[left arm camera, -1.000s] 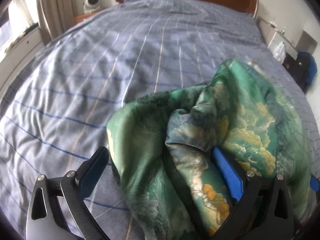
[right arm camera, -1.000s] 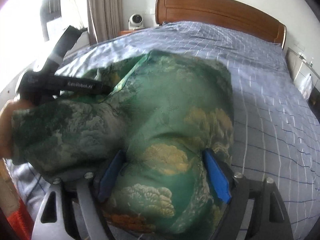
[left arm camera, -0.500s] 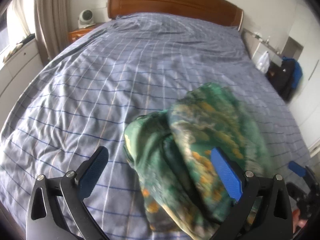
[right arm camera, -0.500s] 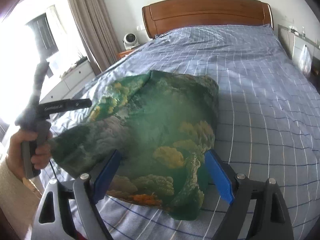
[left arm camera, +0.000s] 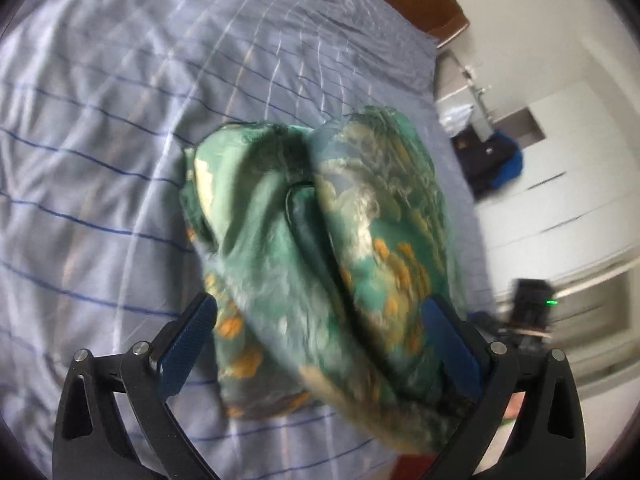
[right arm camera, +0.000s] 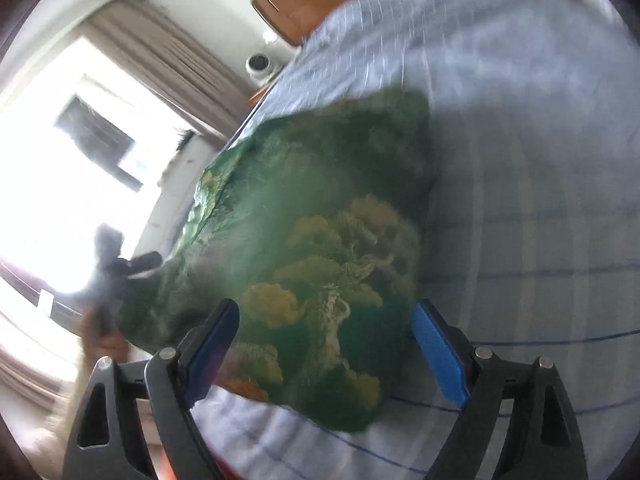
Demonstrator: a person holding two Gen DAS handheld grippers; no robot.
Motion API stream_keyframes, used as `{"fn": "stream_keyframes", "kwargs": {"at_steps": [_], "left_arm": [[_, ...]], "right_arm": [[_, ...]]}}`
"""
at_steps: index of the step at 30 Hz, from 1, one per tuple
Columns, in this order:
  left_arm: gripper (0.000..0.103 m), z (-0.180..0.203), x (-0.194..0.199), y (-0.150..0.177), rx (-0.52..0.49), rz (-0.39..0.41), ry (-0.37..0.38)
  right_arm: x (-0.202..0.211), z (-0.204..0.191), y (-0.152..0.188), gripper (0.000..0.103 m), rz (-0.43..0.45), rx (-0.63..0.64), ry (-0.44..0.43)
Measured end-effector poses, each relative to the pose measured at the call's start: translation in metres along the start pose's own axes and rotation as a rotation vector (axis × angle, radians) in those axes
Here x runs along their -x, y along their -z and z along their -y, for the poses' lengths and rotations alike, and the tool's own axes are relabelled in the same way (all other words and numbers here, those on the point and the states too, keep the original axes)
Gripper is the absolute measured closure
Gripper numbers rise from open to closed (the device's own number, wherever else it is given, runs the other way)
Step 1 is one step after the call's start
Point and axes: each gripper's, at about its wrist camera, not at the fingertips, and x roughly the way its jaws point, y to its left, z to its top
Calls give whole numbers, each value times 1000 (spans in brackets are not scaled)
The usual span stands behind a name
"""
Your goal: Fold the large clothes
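Note:
A crumpled green garment [left arm camera: 320,256] with yellow and orange landscape print lies bunched on the blue checked bedsheet [left arm camera: 100,152]. In the left wrist view my left gripper [left arm camera: 320,340] stands open, its blue pads wide apart on either side of the bundle's near end; a fold hangs over the right finger [left arm camera: 452,344]. In the right wrist view the garment [right arm camera: 320,240] also sits between the wide-apart pads of my open right gripper [right arm camera: 324,344], and the right pad [right arm camera: 438,354] is clear of the cloth. Both views are motion-blurred. A hand [right arm camera: 100,340] holds the left gripper, a dark blur at the left.
The wooden headboard [right arm camera: 288,4] is at the far end of the bed. A curtain [right arm camera: 172,52] and a bright window [right arm camera: 60,184] lie on the bed's left side, with a small white fan [right arm camera: 260,66] beside them. White cabinets [left arm camera: 560,200] and a dark bag [left arm camera: 488,160] stand on the right side.
Both grippers have pulled back from the garment and rolled, so the bed now looks tilted. The bundle, earlier lifted and draped over the fingers, now rests on the sheet between them.

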Motion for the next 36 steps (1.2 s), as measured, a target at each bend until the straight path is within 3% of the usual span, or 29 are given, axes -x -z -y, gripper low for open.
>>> {"fn": "stream_keyframes", "kwargs": {"at_steps": [2, 3, 4, 6, 9, 10, 12, 13, 15, 19, 23, 33, 35, 36], "left_arm": [[1, -1, -15, -6, -8, -13, -36], [1, -1, -25, -8, -29, -30, -86], [0, -3, -33, -9, -40, -41, -134], [0, -9, -37, -6, -29, -38, -156], [0, 3, -25, 4, -82, 25, -210], [0, 8, -20, 7, -118, 43, -260], [0, 24, -8, 15, -192, 107, -414], [1, 36, -1, 21, -238, 151, -537], [1, 54, 9, 33, -323, 219, -667], [1, 75, 19, 47, -400, 274, -767], [1, 80, 22, 49, -431, 289, -817], [1, 87, 25, 52, -441, 298, -821], [1, 81, 32, 46, -373, 278, -695], [1, 74, 38, 42, -308, 258, -564]], "right_arm": [[-24, 16, -8, 12, -69, -63, -59], [-40, 22, -11, 0, -104, -88, -88], [-48, 25, -11, 0, -124, -101, -109], [-62, 28, -14, 0, -155, -112, -107], [-62, 18, -16, 0, -177, -67, -88], [-61, 16, -17, 0, -178, -59, -90], [-55, 13, -16, 0, -170, -34, -69], [-50, 11, -16, 0, -153, -22, -63], [-42, 7, -14, 0, -129, -2, -46], [-30, 4, -3, 0, -107, 21, -6], [-20, 9, 3, 0, -88, -5, 11], [-12, 11, -3, 0, -78, 1, 35], [-10, 9, -4, 0, -74, 7, 32], [-8, 8, -4, 0, -69, 6, 22]]}}
